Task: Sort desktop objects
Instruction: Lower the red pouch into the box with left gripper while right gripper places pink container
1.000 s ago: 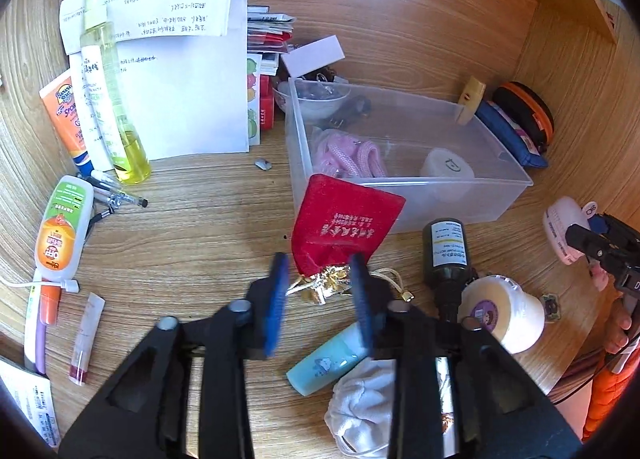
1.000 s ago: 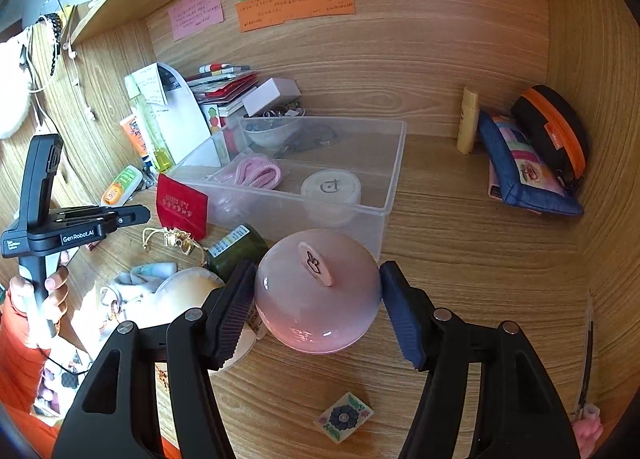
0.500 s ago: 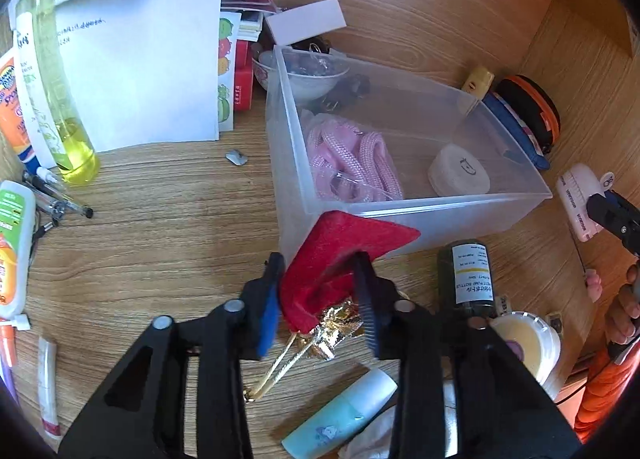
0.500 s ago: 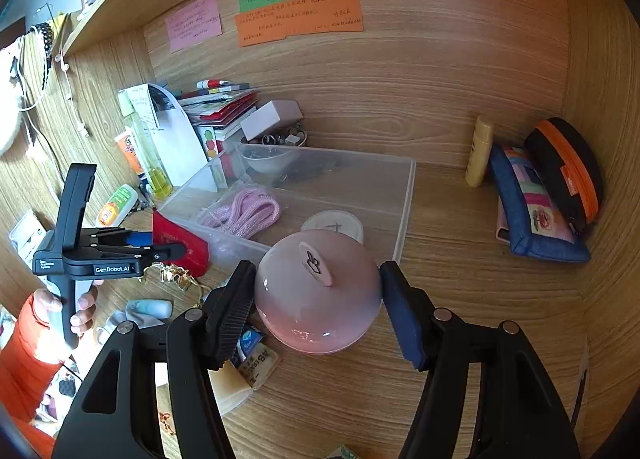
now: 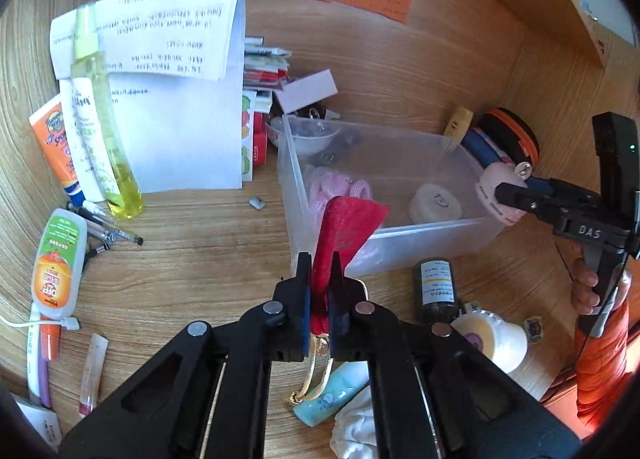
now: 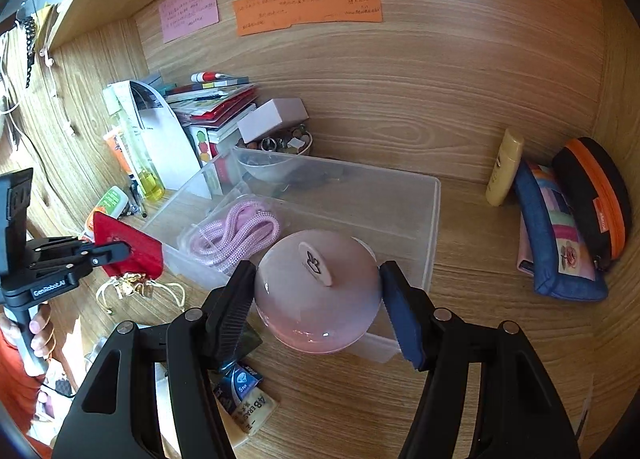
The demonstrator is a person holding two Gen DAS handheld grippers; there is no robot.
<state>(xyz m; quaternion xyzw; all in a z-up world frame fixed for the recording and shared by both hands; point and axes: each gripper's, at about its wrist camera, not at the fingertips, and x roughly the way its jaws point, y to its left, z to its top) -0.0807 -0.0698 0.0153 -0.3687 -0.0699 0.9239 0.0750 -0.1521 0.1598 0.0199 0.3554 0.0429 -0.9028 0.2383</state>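
So I'm holding two things at once here, which is the whole reason both hands are hanging over the clear bin (image 6: 434, 195) instead of the table (image 5: 192, 255). My left claw (image 5: 320, 291) is clamped tight on the red pouch (image 5: 344, 227), pinching it down near the bottom so the fabric is flopping upward and its gold cord (image 5: 316, 375) is dangling under the fingers, clear of the clutter below. The pouch is sitting just in front of the bin's near wall, off the table by the look of it. My right claw (image 6: 318, 295) is squeezing the pink round jar (image 6: 316, 291) from both sides at its widest part, lid knob facing up, which I'm guessing is the only way to keep something that smooth from slipping. It's hovering right at the bin's corner, above the white round tin (image 5: 436, 203) and next to the pink rope (image 6: 236, 235) already lying inside. I'm reading this as both items heading into the bin with the other small stuff. The bottles, tubes and pens off to the left are waiting their turn.
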